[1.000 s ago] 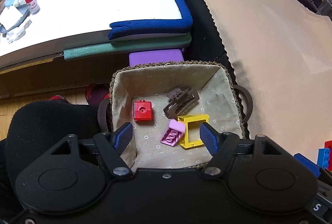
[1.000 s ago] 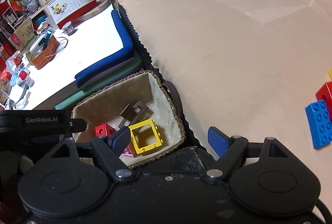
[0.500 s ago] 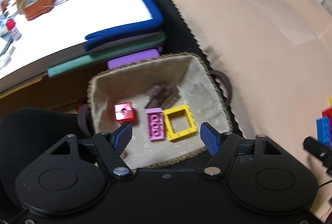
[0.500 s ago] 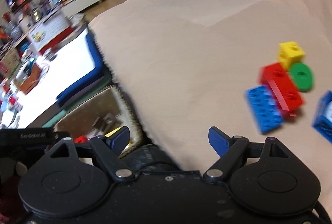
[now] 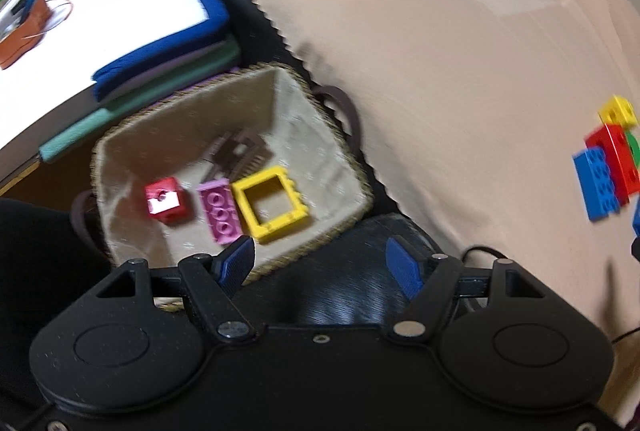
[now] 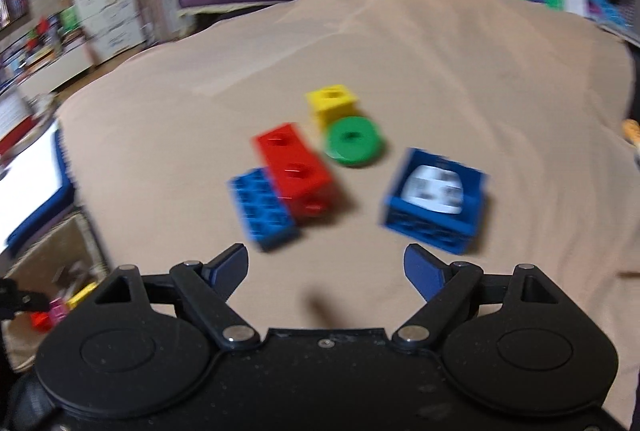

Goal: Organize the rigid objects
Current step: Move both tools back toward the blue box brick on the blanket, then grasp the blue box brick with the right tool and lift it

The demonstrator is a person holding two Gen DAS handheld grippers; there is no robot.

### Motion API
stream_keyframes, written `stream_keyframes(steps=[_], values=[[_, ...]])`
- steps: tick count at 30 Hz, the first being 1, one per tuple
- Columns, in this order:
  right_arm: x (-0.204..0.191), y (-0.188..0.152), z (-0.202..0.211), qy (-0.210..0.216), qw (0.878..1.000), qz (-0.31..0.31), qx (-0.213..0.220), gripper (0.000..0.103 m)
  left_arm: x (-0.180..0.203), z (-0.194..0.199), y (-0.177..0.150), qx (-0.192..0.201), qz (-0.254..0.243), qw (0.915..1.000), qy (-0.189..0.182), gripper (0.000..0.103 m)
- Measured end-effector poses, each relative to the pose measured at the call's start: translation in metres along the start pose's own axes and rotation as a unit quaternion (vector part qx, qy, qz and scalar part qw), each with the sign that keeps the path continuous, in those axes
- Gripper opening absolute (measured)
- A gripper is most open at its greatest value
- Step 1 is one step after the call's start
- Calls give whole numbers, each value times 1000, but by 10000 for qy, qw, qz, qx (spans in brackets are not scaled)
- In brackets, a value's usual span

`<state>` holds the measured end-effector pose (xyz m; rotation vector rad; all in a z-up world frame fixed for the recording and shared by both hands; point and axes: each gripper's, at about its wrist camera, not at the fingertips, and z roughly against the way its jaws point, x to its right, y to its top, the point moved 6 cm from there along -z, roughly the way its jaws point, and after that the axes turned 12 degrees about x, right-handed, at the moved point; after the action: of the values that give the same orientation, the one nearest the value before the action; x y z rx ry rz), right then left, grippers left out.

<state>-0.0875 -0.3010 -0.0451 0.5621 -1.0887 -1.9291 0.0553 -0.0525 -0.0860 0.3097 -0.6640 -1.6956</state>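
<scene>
A woven basket [image 5: 344, 147] beside the bed holds a red cube [image 5: 166, 200], a pink brick [image 5: 220, 217], a yellow frame [image 5: 271, 204] and a brown hair clip [image 5: 239, 153]. My left gripper [image 5: 321, 266] hangs open and empty at the basket's near right corner. On the beige cover lie a red brick [image 6: 296, 171], a flat blue brick [image 6: 262, 213], a green disc [image 6: 354, 141], a yellow cube [image 6: 330, 102] and a blue open box [image 6: 436, 201]. My right gripper [image 6: 326, 271] is just short of them, its jaws opening with nothing between them.
The beige bed cover [image 5: 460, 51] spreads wide around the bricks. A white low table [image 5: 100, 27] with stacked blue and green mats [image 5: 168, 71] stands behind the basket. The basket's edge [image 6: 60, 251] shows at the right wrist view's left. Shelves and a sofa stand far back.
Both grippers swung right, away from the basket toward the bed. The loose bricks came into the right wrist view's centre. The pink brick now lies flat beside the yellow frame.
</scene>
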Motion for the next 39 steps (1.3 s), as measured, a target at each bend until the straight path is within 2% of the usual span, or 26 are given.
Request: stream_keyframes(steps=[4,10,14,20,21,22,26,28,32,35,37,39], values=[[30,-14,-3,-431,9986,-21,300,86,22,-5,-11,-86,-184,9996,-176,68],[60,-28,-17,-880,9947,-332,406,86,41,-10,-25,-168,-405,9986,-299,68],[65,-24,-25,-1030,9916,-456,631,86,42,-10,-27,-191,-419,9985,-280,68],[62,-15,-54,-1371,9868,-589,626,87,40,-14,-27,-234,-348,9988,-265,68],[60,-13,-56,-1404,9866,-542,623,77,40,-14,-27,-235,-354,9987,-268,68],[59,-9,-56,-1298,9885,-500,599,66,40,-14,-28,-234,-360,9987,-267,68],[60,7,-42,-921,9948,-374,209,65,41,-14,-28,-221,-355,9987,-290,68],[64,16,-34,-631,9975,-240,-194,65,41,-14,-28,-218,-348,9987,-305,68],[78,37,-17,-132,9962,-26,-865,65,41,-14,-28,-224,-332,9987,-329,68],[89,57,-10,216,9935,19,-1118,65,42,-14,-28,-223,-340,9986,-342,68],[97,66,-17,243,9926,-31,-1192,64,42,-13,-28,-213,-352,9985,-358,68],[106,75,-32,57,9928,-130,-1190,64,42,-12,-28,-197,-337,9985,-379,68]])
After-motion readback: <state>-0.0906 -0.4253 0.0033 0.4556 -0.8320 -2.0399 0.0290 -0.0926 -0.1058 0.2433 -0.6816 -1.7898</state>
